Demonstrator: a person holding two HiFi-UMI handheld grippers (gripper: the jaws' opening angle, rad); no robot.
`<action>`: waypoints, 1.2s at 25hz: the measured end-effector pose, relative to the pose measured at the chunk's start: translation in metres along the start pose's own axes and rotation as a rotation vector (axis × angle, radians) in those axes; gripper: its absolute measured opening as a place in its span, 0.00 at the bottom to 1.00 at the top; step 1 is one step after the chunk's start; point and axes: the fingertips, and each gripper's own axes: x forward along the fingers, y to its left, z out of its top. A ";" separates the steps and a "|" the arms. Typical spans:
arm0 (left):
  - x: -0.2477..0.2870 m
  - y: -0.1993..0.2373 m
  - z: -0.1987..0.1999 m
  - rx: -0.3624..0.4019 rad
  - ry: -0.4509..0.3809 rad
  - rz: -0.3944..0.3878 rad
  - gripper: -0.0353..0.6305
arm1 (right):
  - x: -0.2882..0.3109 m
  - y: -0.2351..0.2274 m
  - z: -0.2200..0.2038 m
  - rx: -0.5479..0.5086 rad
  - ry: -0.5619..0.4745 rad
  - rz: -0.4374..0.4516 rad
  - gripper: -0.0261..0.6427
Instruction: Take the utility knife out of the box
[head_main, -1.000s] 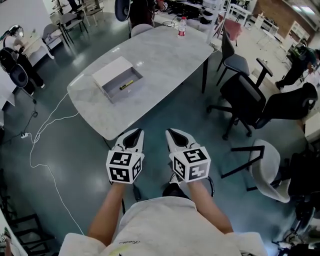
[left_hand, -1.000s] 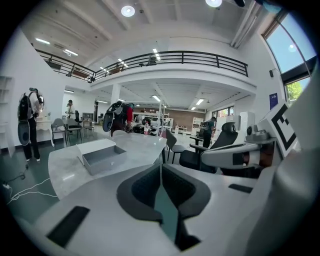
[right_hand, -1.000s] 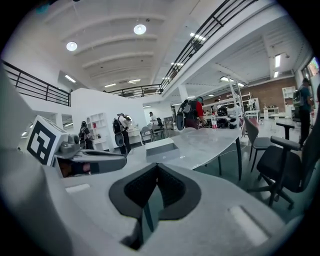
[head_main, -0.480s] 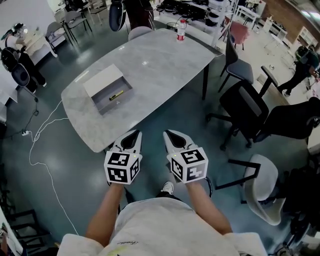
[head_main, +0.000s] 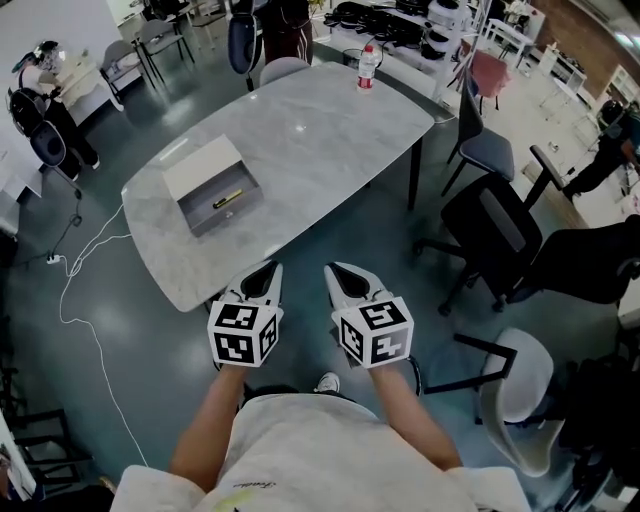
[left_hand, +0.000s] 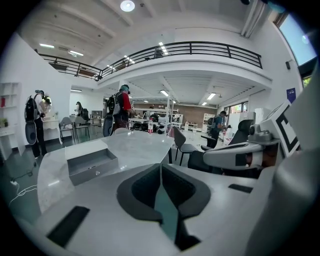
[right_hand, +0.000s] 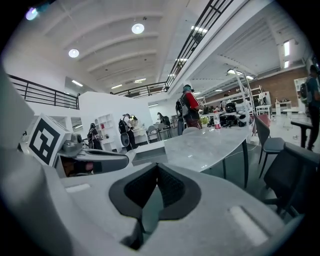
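Observation:
An open grey box (head_main: 212, 185) with a white lid sits near the left end of the marble table (head_main: 320, 130). The yellow-and-black utility knife (head_main: 227, 200) lies inside it. My left gripper (head_main: 264, 282) and right gripper (head_main: 340, 279) hang side by side over the floor, short of the table's near edge, both shut and empty. In the left gripper view the box (left_hand: 91, 163) stands ahead to the left of the closed jaws, and the knife is not visible. In the right gripper view the box (right_hand: 148, 155) lies just beyond the jaws.
A water bottle (head_main: 367, 67) stands at the table's far end. Black office chairs (head_main: 495, 225) and a white chair (head_main: 510, 390) crowd the right side. A white cable (head_main: 75, 300) runs across the floor at left. People stand beyond the table (left_hand: 120, 107).
The table and box have slid nearer and leftward in the head view as the person steps toward them. Both grippers stay shut, side by side.

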 end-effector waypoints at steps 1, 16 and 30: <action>0.002 0.001 0.000 -0.005 -0.001 0.007 0.08 | 0.002 -0.002 0.000 -0.002 0.002 0.006 0.05; 0.034 0.068 0.012 -0.066 -0.013 0.092 0.08 | 0.072 -0.006 0.024 -0.040 0.030 0.060 0.05; 0.086 0.193 0.030 -0.130 0.008 0.146 0.08 | 0.211 0.012 0.064 -0.108 0.105 0.124 0.05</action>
